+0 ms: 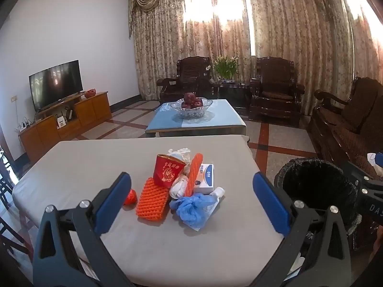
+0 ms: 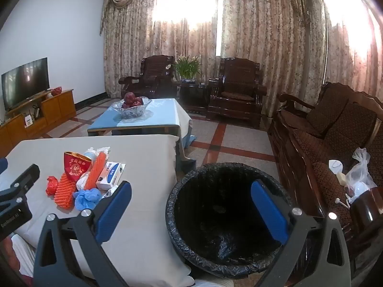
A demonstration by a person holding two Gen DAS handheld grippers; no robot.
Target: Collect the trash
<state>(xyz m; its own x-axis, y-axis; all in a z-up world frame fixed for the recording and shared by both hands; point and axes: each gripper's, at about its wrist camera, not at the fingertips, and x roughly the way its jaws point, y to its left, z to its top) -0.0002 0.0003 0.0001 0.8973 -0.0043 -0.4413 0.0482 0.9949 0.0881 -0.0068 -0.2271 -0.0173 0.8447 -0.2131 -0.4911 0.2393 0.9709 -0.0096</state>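
Observation:
A pile of trash lies on the grey table: a red paper box, orange foam nets, a white and blue carton, a blue glove, a red wrapper and white tissues. My left gripper is open and empty, above the table just short of the pile. The pile also shows in the right wrist view. My right gripper is open and empty over the black-lined trash bin, which stands right of the table.
A blue coffee table with a glass fruit bowl stands beyond the grey table. Dark wooden armchairs and a sofa holding plastic bags line the back and right. A TV is on the left.

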